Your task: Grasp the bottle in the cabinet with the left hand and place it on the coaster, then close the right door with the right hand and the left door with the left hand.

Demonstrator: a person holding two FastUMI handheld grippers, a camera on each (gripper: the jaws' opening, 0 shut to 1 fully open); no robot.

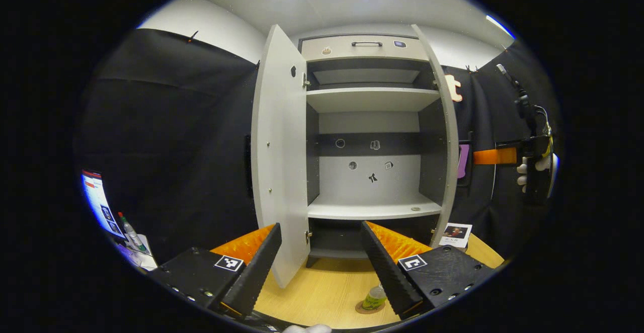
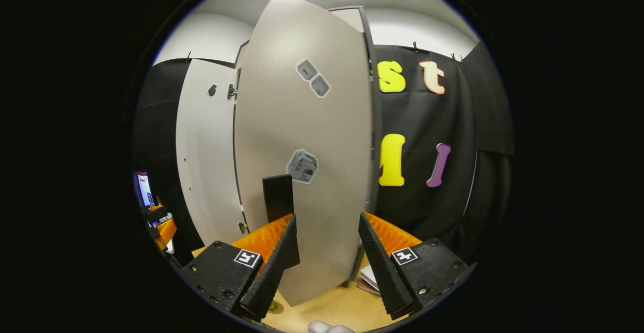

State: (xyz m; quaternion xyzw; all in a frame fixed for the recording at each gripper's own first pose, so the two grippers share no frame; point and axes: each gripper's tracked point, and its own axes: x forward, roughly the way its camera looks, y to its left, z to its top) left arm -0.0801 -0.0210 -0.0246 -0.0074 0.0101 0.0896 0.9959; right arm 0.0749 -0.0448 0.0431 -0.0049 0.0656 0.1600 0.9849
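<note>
The left gripper (image 1: 317, 267) hangs back in front of the cabinet (image 1: 370, 99) with its fingers spread and nothing between them; below it, on the wooden table (image 1: 327, 293), the bottle (image 1: 375, 299) already stands on the coaster (image 1: 363, 309), well in front of the cabinet's base; so the placing step looks done, and the shelves inside look bare.

The right gripper (image 2: 326, 257) also has its fingers apart, holding nothing; it sits right up at the outer face of the right door (image 2: 307, 162), which stands swung wide; the dark handle (image 2: 278, 197) shows just above its left finger; whether a finger touches the panel is hard to say.

Seems like the step in hand is closing the right door; the next move probably calls for a push on that panel toward the cabinet until it meets the frame; the left door (image 1: 279, 152) stands open too and would be next for the left gripper.

The bottle stands upright on the coaster, long axis vertical, cap up; it's partly tucked behind the left gripper's right finger.
</note>
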